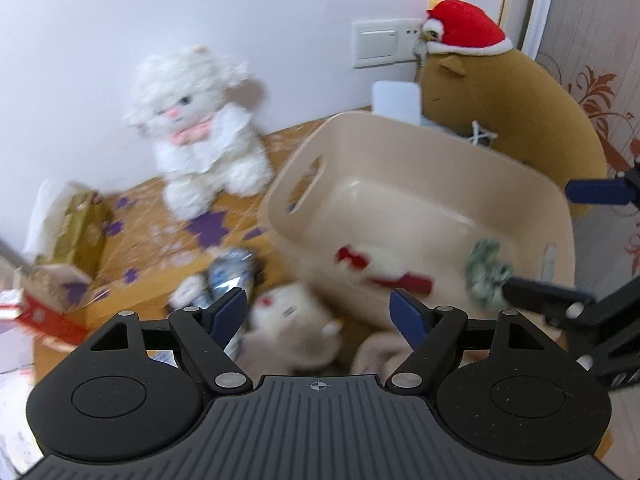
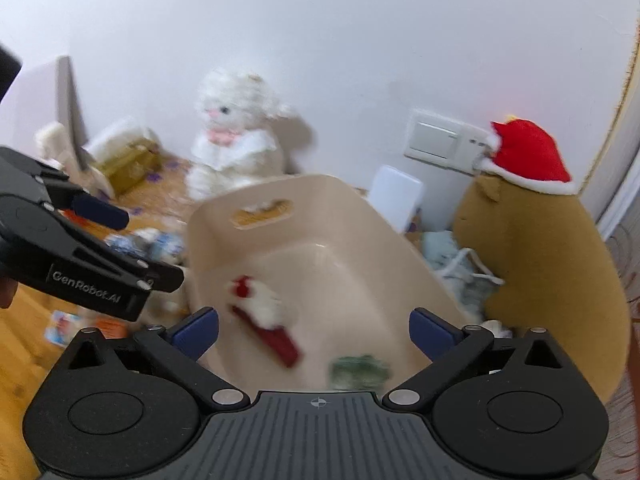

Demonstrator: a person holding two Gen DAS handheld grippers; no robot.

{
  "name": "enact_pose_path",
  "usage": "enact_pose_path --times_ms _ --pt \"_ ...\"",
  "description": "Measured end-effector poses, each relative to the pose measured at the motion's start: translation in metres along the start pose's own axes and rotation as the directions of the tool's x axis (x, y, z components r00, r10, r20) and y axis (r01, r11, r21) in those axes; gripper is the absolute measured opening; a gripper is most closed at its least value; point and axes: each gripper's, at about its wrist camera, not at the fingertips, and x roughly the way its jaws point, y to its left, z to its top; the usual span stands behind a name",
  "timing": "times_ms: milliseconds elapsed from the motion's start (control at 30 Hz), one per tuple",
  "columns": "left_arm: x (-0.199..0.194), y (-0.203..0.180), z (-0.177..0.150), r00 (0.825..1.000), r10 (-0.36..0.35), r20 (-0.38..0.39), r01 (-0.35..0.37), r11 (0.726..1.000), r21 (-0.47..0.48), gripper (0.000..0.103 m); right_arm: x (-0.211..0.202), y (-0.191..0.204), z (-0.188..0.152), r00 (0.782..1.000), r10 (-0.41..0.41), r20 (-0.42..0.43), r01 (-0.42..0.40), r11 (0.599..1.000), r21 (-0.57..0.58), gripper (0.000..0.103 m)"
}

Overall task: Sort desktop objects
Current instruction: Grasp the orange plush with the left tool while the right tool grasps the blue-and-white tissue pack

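Observation:
A beige plastic bin (image 1: 400, 168) stands on the wooden desk, also seen in the right wrist view (image 2: 320, 200). Inside lie a white-and-red plush item (image 2: 264, 312) and a green crumpled thing (image 2: 358, 370). My left gripper (image 1: 318, 312) is open and empty, above a small cream plush toy (image 1: 292, 320) lying outside the bin's near wall, beside a blue-and-white packet (image 1: 232, 272). My right gripper (image 2: 314, 330) is open and empty, over the bin's near end. It also shows at the right edge of the left wrist view (image 1: 560, 248).
A white plush cat (image 1: 196, 132) sits against the wall. A big brown plush with a red hat (image 1: 512, 108) stands right of the bin. A gold box (image 1: 78, 232) and a carton (image 1: 52, 312) lie at left. A white container (image 2: 394, 196) stands behind the bin.

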Motion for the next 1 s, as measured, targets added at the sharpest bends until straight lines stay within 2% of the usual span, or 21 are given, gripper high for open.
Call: enact_pose_path --times_ms 300,533,667,800,1000 --pt "-0.025 0.053 -0.056 0.997 0.010 -0.082 -0.017 0.995 -0.095 0.080 -0.011 0.064 -0.006 0.995 0.097 -0.008 -0.098 0.993 -0.073 0.103" --pt "-0.030 0.071 -0.101 0.990 -0.008 -0.137 -0.017 0.985 -0.174 0.080 0.001 0.098 -0.026 0.990 0.116 -0.077 -0.125 0.985 -0.119 0.103" --pt "-0.025 0.072 -0.129 0.978 -0.066 -0.199 0.024 0.978 -0.207 0.080 0.009 0.109 -0.043 0.980 0.151 -0.133 -0.165 0.981 -0.099 0.103" --pt "-0.017 0.065 -0.153 0.965 -0.091 -0.247 0.036 0.975 -0.218 0.080 0.018 0.118 -0.063 0.967 0.172 -0.187 -0.194 0.976 -0.104 0.103" --pt "-0.001 0.050 -0.179 0.941 -0.123 -0.314 0.050 0.972 -0.231 0.080 0.034 0.121 -0.089 0.932 0.251 -0.262 -0.286 0.953 -0.101 0.103"
